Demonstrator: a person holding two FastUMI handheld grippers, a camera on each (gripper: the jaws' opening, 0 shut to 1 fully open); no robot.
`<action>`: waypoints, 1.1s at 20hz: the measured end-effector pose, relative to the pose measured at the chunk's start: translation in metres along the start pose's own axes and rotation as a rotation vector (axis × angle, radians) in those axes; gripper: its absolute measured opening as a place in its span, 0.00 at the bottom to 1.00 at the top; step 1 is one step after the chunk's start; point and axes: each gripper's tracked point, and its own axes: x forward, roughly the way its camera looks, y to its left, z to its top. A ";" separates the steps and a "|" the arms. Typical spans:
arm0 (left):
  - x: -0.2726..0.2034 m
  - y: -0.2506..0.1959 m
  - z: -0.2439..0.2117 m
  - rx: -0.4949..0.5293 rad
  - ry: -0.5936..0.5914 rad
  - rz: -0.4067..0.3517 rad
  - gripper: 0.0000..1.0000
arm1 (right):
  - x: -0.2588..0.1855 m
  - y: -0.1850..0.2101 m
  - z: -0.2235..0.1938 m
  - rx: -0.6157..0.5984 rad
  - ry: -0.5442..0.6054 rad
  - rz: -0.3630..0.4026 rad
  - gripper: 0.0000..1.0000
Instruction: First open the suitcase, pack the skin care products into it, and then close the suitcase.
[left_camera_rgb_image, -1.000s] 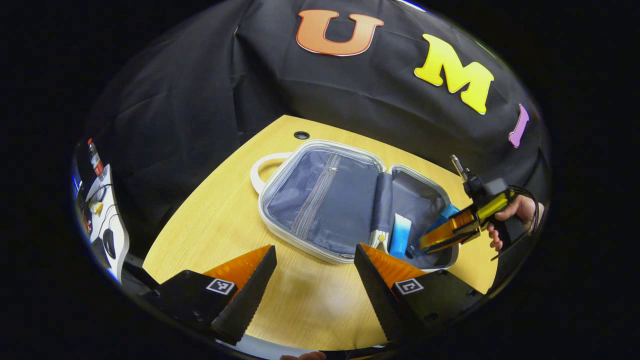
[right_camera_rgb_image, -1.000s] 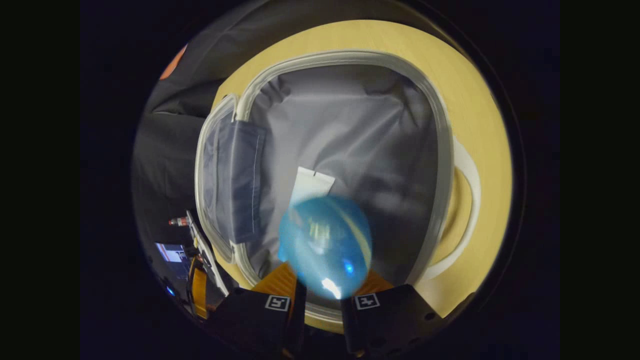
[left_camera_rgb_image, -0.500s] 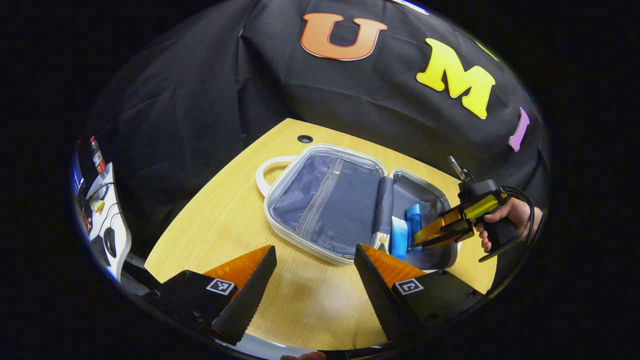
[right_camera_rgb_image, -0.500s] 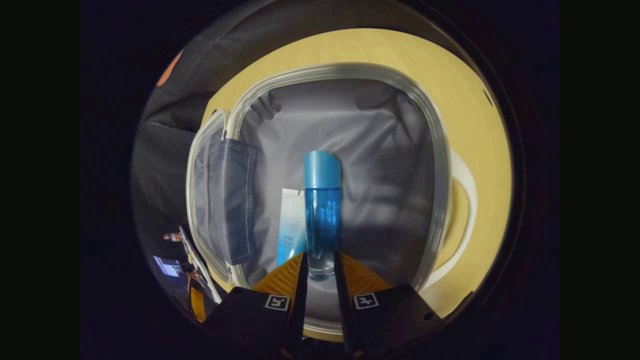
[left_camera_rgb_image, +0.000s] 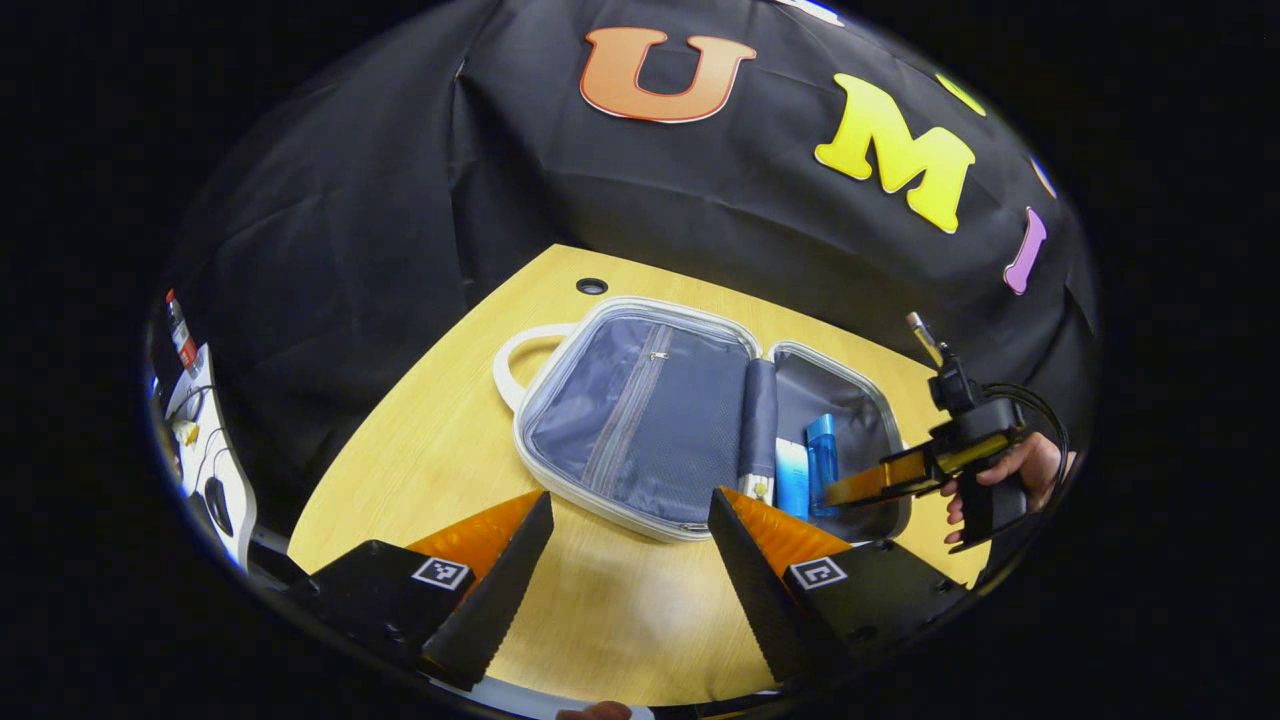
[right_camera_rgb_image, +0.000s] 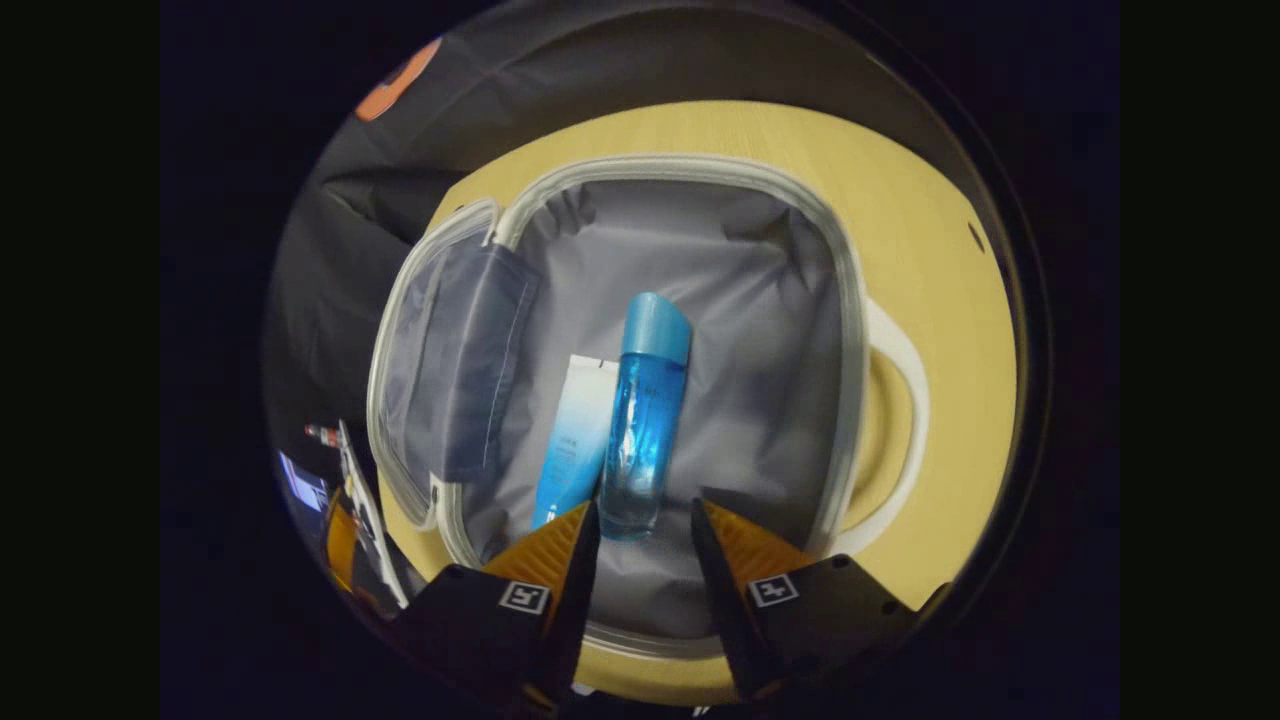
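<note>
The small grey suitcase (left_camera_rgb_image: 640, 420) (right_camera_rgb_image: 840, 300) lies spread open on the wooden table. In its right half rest a blue bottle (right_camera_rgb_image: 640, 420) (left_camera_rgb_image: 822, 463) and a white-and-blue tube (right_camera_rgb_image: 575, 440) (left_camera_rgb_image: 791, 478), side by side. My right gripper (right_camera_rgb_image: 645, 520) (left_camera_rgb_image: 850, 490) hovers just behind the bottle's base, open, its fingers apart from the bottle. A hand (left_camera_rgb_image: 1010, 475) holds it at the suitcase's right edge. My left gripper (left_camera_rgb_image: 630, 510) stands wide open above the table in front of the suitcase, holding nothing.
The suitcase's white handles (left_camera_rgb_image: 515, 350) (right_camera_rgb_image: 890, 420) stick out at both ends. A cable hole (left_camera_rgb_image: 591, 286) sits in the table behind the case. A white desk with cables (left_camera_rgb_image: 205, 440) stands at the far left.
My right gripper has let go of the blue bottle, which now lies beside the tube, and has drawn back a little. My left gripper has barely moved.
</note>
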 end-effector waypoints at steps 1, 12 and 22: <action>0.002 0.008 0.005 0.011 -0.011 0.004 1.00 | -0.011 0.001 -0.001 -0.038 -0.043 -0.004 0.54; 0.105 0.127 0.084 0.046 -0.057 -0.071 1.00 | -0.149 0.007 -0.015 -0.165 -0.349 0.097 0.82; 0.198 0.137 0.063 -0.066 0.153 -0.096 0.76 | -0.185 -0.048 -0.027 -0.044 -0.420 0.017 0.82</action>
